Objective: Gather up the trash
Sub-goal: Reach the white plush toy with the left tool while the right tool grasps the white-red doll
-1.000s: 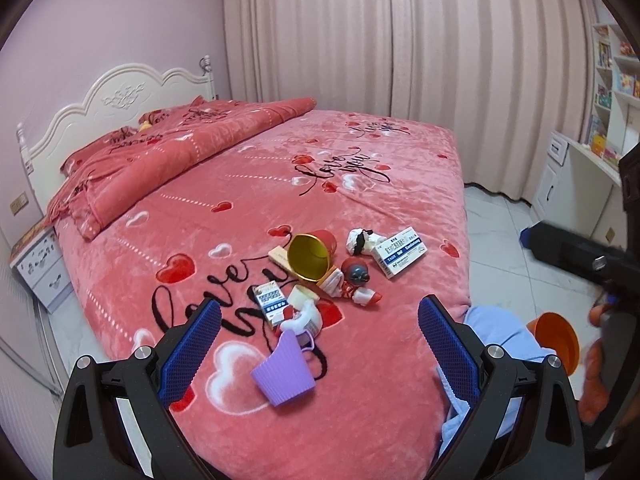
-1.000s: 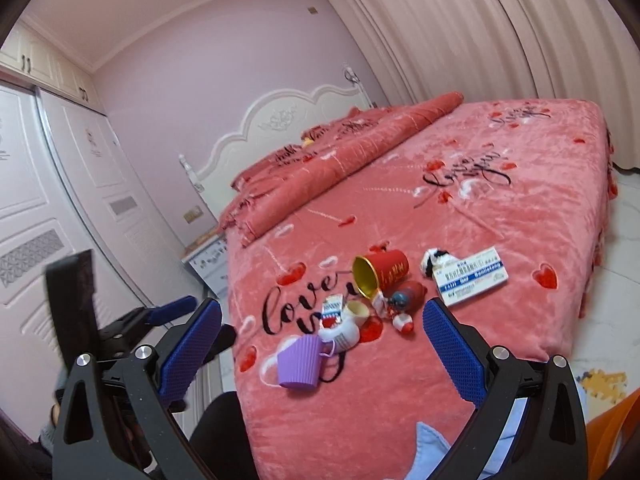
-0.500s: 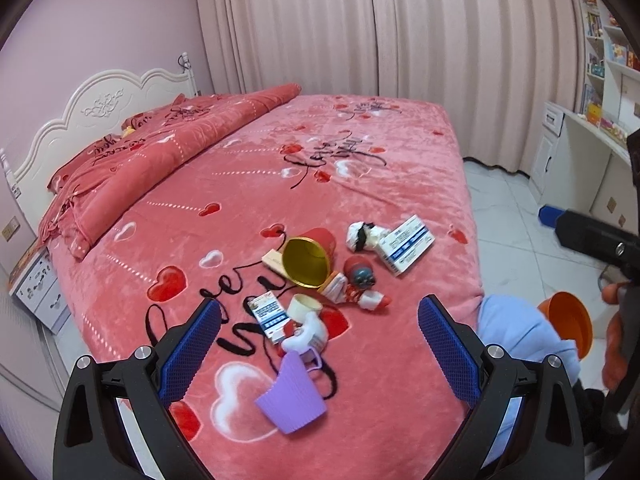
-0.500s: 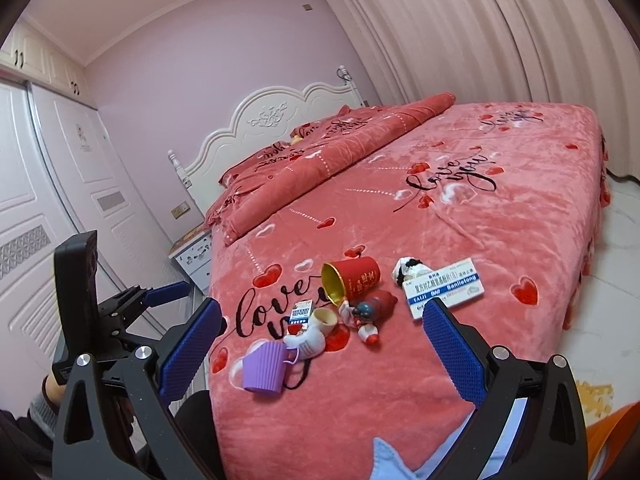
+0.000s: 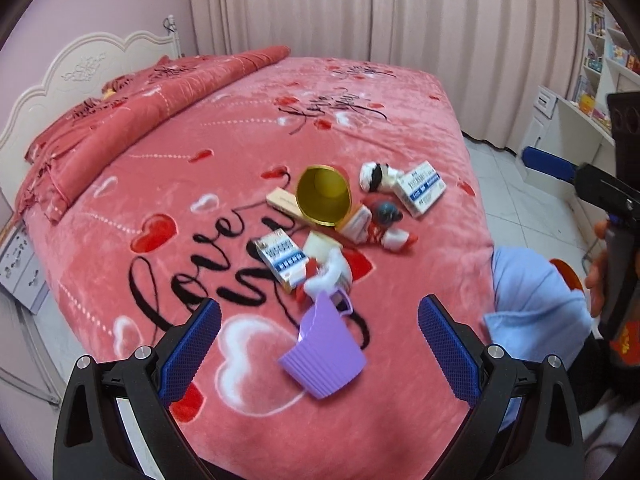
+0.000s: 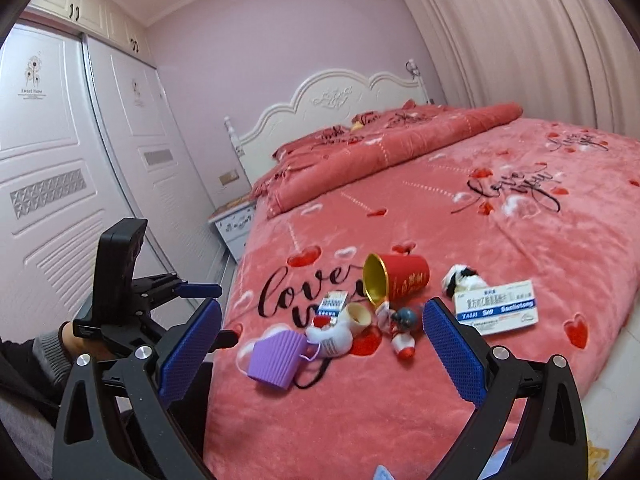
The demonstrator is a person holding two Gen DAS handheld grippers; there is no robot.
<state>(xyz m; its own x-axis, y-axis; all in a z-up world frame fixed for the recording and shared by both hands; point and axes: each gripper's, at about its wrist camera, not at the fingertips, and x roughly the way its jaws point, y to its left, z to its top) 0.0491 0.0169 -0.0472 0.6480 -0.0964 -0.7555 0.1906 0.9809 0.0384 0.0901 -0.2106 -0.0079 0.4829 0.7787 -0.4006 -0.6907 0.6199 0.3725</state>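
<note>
Left wrist view: left gripper (image 5: pixel 319 322) spread, empty, above purple cup (image 5: pixel 325 354); beyond, gold-lined red cup (image 5: pixel 323 195) is seen lying empty among boxes (image 5: pixel 422 188) on the bed (image 5: pixel 240 128). Right wrist view adds the spread right gripper (image 6: pixel 322 330) and wardrobe (image 6: pixel 60 168).

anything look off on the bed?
Yes. A heap of clutter sits near the foot of the bed: a red cup tipped on its side, a purple cup lying over, two medicine boxes, a small figurine. Nothing looks spilled. Both tongs are open and empty.
</note>
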